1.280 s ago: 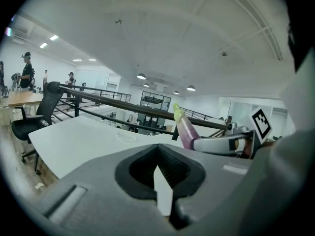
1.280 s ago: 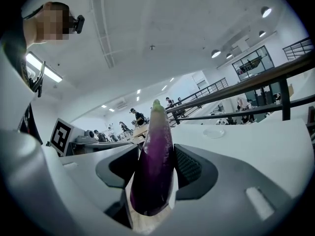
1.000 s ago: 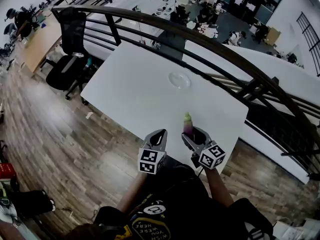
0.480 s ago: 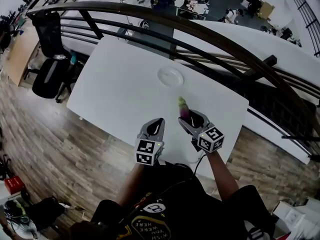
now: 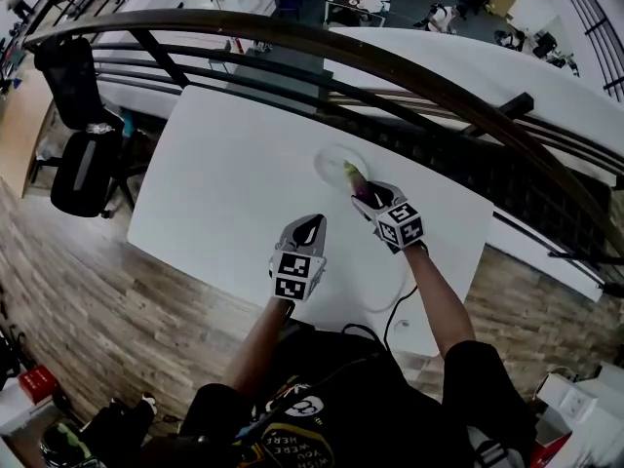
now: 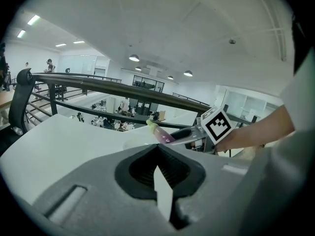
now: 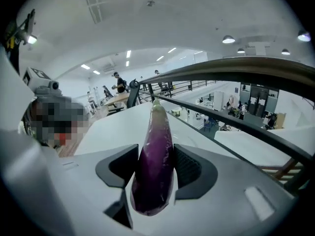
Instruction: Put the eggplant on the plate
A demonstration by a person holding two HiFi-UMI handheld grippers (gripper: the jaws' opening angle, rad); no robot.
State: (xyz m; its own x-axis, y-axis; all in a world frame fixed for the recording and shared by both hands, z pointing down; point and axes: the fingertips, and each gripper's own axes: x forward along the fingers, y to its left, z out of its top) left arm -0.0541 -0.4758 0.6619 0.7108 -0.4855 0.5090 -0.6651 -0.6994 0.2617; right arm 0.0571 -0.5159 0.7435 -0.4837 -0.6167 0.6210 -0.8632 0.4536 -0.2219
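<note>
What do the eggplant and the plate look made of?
The eggplant: smooth glossy purple skin with highlights, pale green tip; real or plastic replica, cannot tell. The plate: clear, probably glass or plastic; the white table shows through it.

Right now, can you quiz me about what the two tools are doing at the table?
1. True or false: the left tool is holding something.
2. The plate sits on: A, the white table; B, the floor; C, a chair.
3. What is the right tool gripping?
Key: 1 false, its jaws are together and empty; 2 A; 3 the eggplant.
</note>
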